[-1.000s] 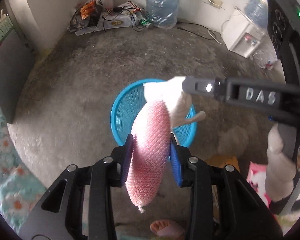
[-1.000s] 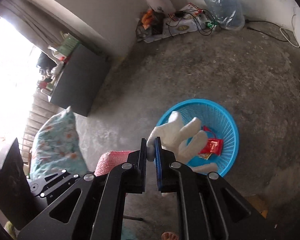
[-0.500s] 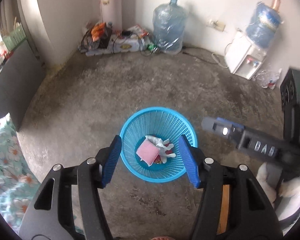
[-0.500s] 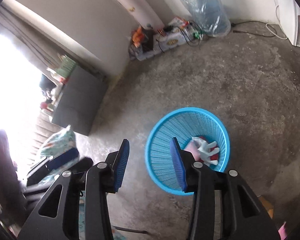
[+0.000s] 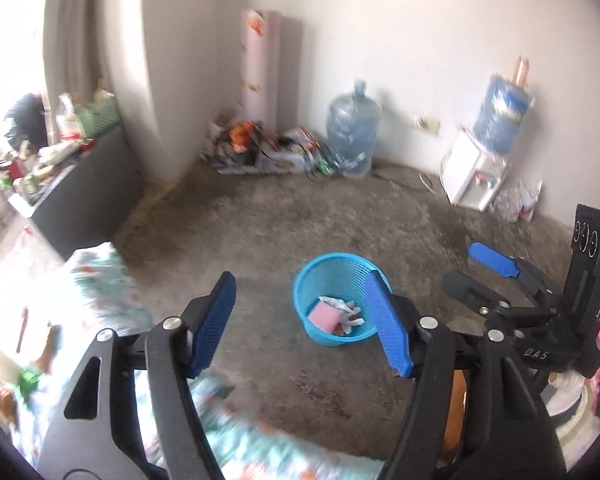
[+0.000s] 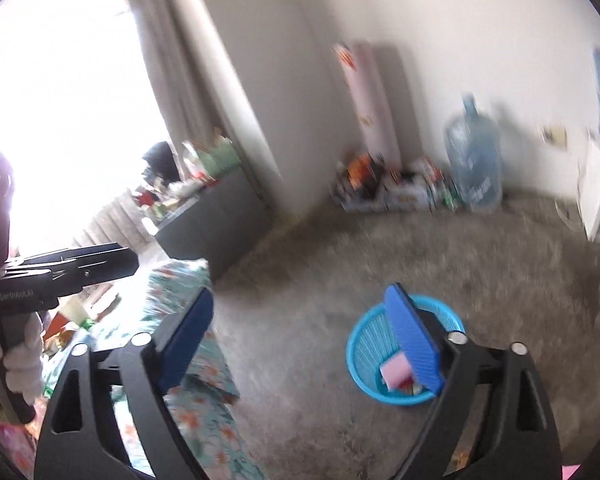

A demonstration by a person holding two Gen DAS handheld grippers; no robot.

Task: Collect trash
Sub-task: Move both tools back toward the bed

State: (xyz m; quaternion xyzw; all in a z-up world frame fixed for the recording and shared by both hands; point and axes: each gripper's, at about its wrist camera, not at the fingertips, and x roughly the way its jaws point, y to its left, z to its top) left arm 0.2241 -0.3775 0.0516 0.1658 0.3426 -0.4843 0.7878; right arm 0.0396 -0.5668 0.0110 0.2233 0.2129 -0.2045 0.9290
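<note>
From where I sit, the far left of my left camera is washed out by the window, and the dark cabinet [image 5: 88, 196] under it carries a jumble I can't sort into separate things. Below it lies a flowered bedcover [image 5: 112, 280], smeared, with small scraps on it at the frame edge that I can't name.

My left gripper [image 5: 304, 324] is released: its jaws have just been opening and nothing sits between them. Its right finger [image 5: 388, 328] cuts across the near rim of the blue basket [image 5: 320, 276], which stands on the bare concrete floor. Inside I make out a pink sponge [image 5: 324, 316] and a white glove [image 5: 346, 310] lying against it; something red shows beneath them, too small to tell.

Farther right my right gripper [image 5: 472, 276] shows from the side, partly behind a black housing; a gloved hand [image 5: 568, 384] under it is mostly cut off.

The right camera is heavily blurred. There the right gripper [image 6: 300, 328] stands wide and empty, its jaws also just opened, and its right finger [image 6: 414, 344] hides the middle of the basket [image 6: 364, 344], leaving only a corner of the sponge [image 6: 394, 372] visible. The glove is hidden there. At the left edge, the left gripper's [image 6: 130, 258] body crosses the glare, and its tips can't be told apart.
</note>
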